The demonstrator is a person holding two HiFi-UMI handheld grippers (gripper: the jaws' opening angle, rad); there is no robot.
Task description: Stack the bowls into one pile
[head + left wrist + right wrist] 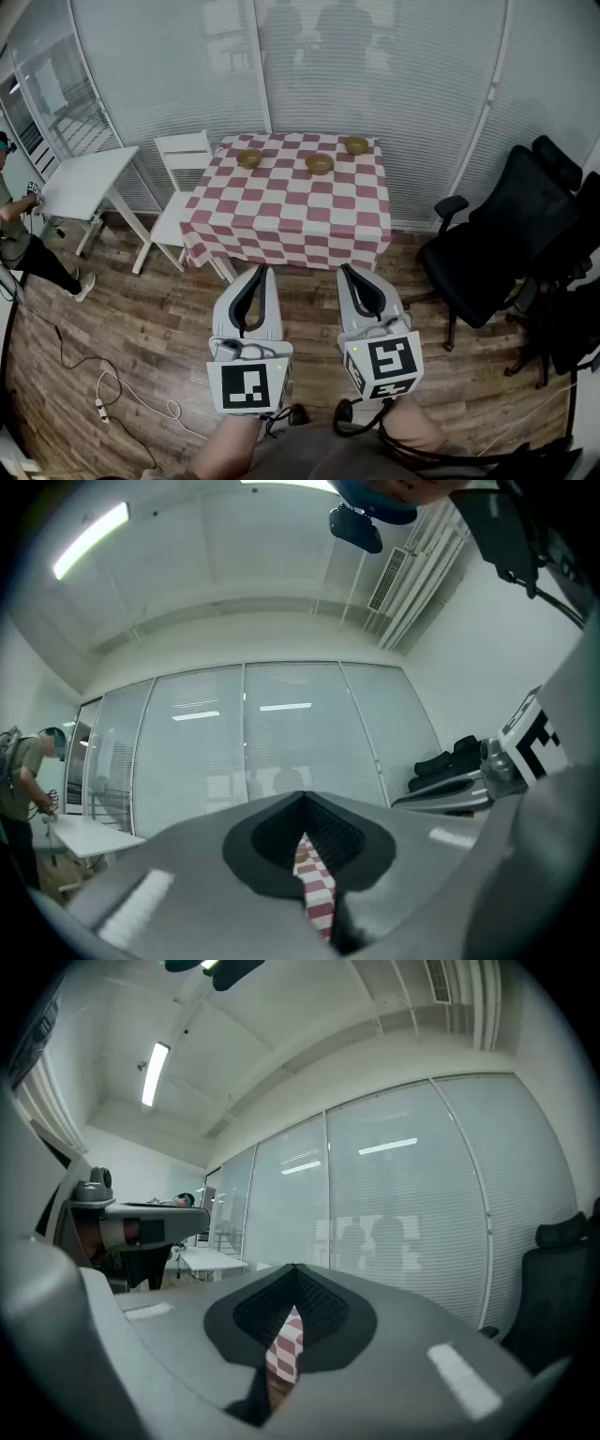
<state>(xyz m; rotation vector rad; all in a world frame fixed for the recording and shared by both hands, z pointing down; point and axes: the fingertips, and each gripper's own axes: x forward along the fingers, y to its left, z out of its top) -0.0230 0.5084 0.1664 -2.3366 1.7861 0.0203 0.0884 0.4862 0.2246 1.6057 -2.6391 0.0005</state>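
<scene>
Head view shows my left gripper and right gripper side by side, each with its jaws pressed together on nothing, well short of the checked table, where three bowls sit apart near its far edge.

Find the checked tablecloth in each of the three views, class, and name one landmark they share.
Head view: tablecloth at upper centre.
Left gripper view: tablecloth is a thin sliver, low centre, between the jaws.
Right gripper view: tablecloth is again a sliver, low centre, between the jaws.
Shared landmark: the glass wall with blinds behind it.
</scene>
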